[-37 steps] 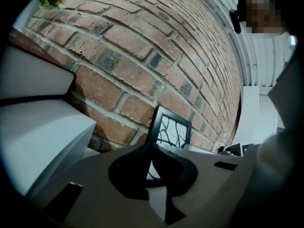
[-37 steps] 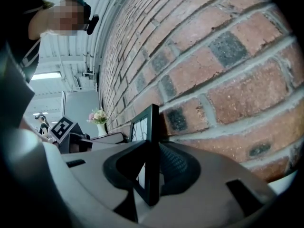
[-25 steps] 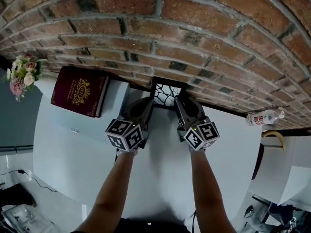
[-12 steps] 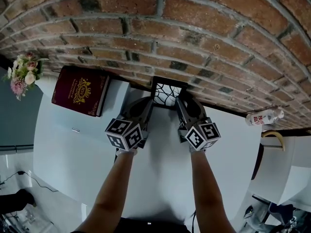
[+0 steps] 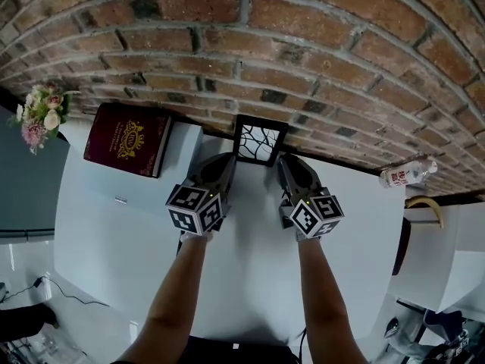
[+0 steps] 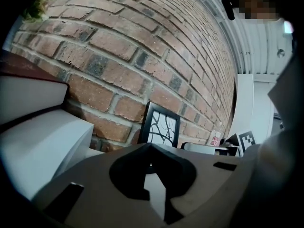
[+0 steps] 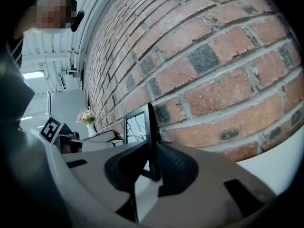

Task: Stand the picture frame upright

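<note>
The black picture frame [image 5: 258,139], with a branch drawing on white, stands upright against the brick wall [image 5: 303,51] at the back of the white table [image 5: 250,279]. My left gripper [image 5: 227,161] is shut and empty just in front of the frame's lower left corner; in the left gripper view the frame [image 6: 161,129] stands beyond the closed tips [image 6: 151,148]. My right gripper [image 5: 285,164] is at the frame's lower right corner. Its jaws have just been closing. The frame's edge [image 7: 152,137] shows in the gap at the tips [image 7: 151,167], but the pads do not press on it.
A dark red book [image 5: 127,141] lies on a white box [image 6: 42,141] left of the frame. A vase of flowers [image 5: 36,116] stands at the far left. A plastic bottle [image 5: 408,177] lies by the wall at the right.
Both gripper tips overlapped the frame's lower corners before. Now the frame stands free against the wall and the tips sit just short of it, the right one drawn back a little.
</note>
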Motion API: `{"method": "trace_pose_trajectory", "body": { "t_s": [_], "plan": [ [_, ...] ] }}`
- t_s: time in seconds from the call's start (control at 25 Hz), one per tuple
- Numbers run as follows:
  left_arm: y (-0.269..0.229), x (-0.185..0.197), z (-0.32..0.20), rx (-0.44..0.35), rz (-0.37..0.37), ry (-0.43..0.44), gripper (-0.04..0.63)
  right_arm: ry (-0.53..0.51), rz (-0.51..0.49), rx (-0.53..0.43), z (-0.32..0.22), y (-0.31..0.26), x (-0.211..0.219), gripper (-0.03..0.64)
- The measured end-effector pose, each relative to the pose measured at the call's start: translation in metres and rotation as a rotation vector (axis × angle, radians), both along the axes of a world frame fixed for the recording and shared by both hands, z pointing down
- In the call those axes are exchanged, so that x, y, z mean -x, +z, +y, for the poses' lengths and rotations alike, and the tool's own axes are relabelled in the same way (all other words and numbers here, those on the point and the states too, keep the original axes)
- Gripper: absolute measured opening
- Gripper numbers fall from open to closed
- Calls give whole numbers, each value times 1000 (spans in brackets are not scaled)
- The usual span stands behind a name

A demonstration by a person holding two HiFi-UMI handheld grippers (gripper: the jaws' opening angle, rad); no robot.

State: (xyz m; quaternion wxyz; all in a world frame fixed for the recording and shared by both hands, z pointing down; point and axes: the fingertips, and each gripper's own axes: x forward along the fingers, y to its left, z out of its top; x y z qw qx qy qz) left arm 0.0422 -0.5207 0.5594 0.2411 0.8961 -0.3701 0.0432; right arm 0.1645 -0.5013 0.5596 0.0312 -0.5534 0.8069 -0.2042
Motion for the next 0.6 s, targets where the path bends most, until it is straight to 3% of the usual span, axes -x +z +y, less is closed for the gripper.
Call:
{"method": "trace_pose_trajectory", "body": {
  "t_s": [0.16, 0.6],
  "plan": [
    [-7, 1, 12, -26, 5, 9, 2, -2, 26, -2, 12, -3, 4, 6],
    [-35, 18, 37, -110, -8, 16, 2, -28, 89, -56, 44, -35, 23, 5]
  ]
}}
